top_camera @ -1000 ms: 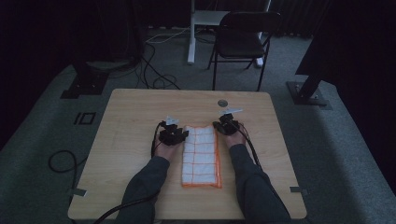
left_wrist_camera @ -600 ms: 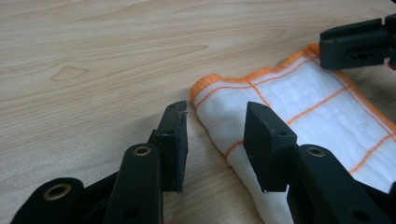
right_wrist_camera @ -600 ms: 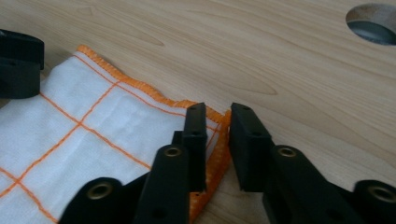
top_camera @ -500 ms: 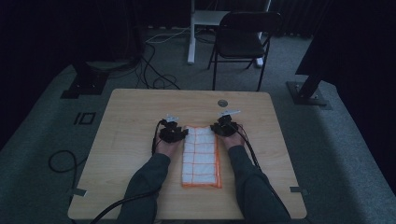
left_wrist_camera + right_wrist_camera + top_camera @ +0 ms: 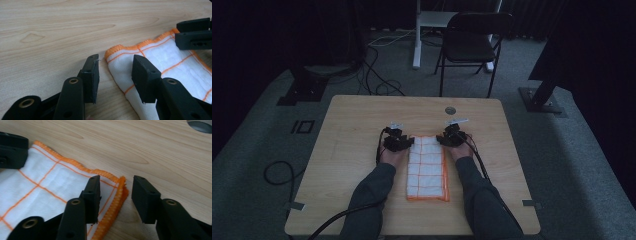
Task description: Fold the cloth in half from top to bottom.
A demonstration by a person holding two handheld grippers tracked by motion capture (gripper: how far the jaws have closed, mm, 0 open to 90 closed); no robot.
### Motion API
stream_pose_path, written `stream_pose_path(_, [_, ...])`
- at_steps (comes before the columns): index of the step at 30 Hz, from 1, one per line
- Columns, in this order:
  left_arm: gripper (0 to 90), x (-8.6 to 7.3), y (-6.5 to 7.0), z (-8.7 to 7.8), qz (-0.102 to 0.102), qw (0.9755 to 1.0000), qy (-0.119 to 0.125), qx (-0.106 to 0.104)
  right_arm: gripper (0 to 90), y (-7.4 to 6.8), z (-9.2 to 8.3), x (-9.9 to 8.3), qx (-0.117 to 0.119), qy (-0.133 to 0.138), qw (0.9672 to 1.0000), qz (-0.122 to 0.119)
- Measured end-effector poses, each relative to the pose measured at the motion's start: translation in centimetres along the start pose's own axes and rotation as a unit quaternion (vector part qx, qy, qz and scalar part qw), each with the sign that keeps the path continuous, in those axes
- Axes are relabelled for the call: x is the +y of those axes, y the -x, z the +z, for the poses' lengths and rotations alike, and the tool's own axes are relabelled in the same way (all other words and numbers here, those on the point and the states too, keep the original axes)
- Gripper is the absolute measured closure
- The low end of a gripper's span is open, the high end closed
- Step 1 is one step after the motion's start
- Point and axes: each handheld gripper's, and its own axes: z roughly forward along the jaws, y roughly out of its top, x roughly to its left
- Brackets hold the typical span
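On the wooden table [image 5: 352,150], I start at the left, where my left gripper [image 5: 404,143] sits at the far left corner of the cloth [image 5: 428,170]. Its jaws have just been opening a little further and now stand spread. Through the left gripper view, that orange-hemmed corner [image 5: 117,50] lies on the wood in the gap, nearer one jaw, and neither pad presses on it.

Moving to the middle, the cloth is white with an orange grid and orange edging. It lies folded into a long narrow strip between my forearms, one short end toward the person and the other up at the grippers. The right gripper view shows stacked hems at the corner [image 5: 120,188], so I take it for at least two layers.

At the right, my right gripper [image 5: 443,138] sits at the far right corner. Its jaws have just been opening wide; the doubled hem lies between them, just beside one jaw, and I see no pinch on it. Beyond it a small grey disc [image 5: 450,110] is set in the tabletop.

I judge that a fold has been laid down and let go, both corners released. If another fold is wanted, the next move calls for lifting both tools clear without dragging the top layer, then taking a fresh hold on one short end, catching all the layers together so the strip stays square.
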Motion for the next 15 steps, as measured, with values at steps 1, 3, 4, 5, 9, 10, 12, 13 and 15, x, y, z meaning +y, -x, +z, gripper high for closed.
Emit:
stream_pose_path(1, [57.8, 0.09, 0.04, 0.08, 0.000, 1.0000, -0.001, 0.001, 57.6, 0.00, 0.05, -0.02, -0.001, -0.001, 1.0000, 0.000])
stream_pose_path(3, [57.7, 0.24, 0.13, 0.27, -0.002, 1.0000, -0.001, 0.001, 57.2, 0.02, 0.11, -0.04, -0.001, -0.002, 1.0000, 0.000])
stream_pose_path(4, [57.6, 0.31, 0.17, 0.35, 0.000, 1.0000, -0.002, 0.001, 57.7, 0.02, 0.13, -0.01, -0.001, -0.002, 1.0000, 0.000])
stream_pose_path(5, [57.6, 0.36, 0.22, 0.43, 0.000, 1.0000, -0.002, 0.001, 59.4, 0.02, 0.14, 0.01, 0.001, -0.002, 1.0000, 0.000])
stream_pose_path(9, [61.0, 0.51, 0.34, 0.57, 0.001, 1.0000, -0.006, 0.008, 68.4, -0.13, 0.14, 0.02, 0.007, -0.004, 1.0000, -0.001])
stream_pose_path(10, [64.3, 0.57, 0.33, 0.56, 0.002, 0.9999, -0.009, 0.008, 70.7, -0.16, 0.14, 0.02, 0.011, -0.004, 0.9999, 0.002])
stream_pose_path(12, [70.3, 0.67, 0.41, 0.59, 0.002, 0.9998, -0.016, 0.010, 72.2, -0.22, 0.15, -0.01, 0.012, -0.003, 0.9999, 0.007])
stream_pose_path(13, [72.6, 0.72, 0.44, 0.63, 0.002, 0.9998, -0.018, 0.010, 73.9, -0.24, 0.16, -0.01, 0.014, -0.004, 0.9999, 0.009])
stream_pose_path(15, [76.8, 0.78, 0.53, 0.71, -0.002, 0.9997, -0.021, 0.008, 77.0, -0.22, 0.16, -0.02, 0.018, -0.004, 0.9997, 0.014])
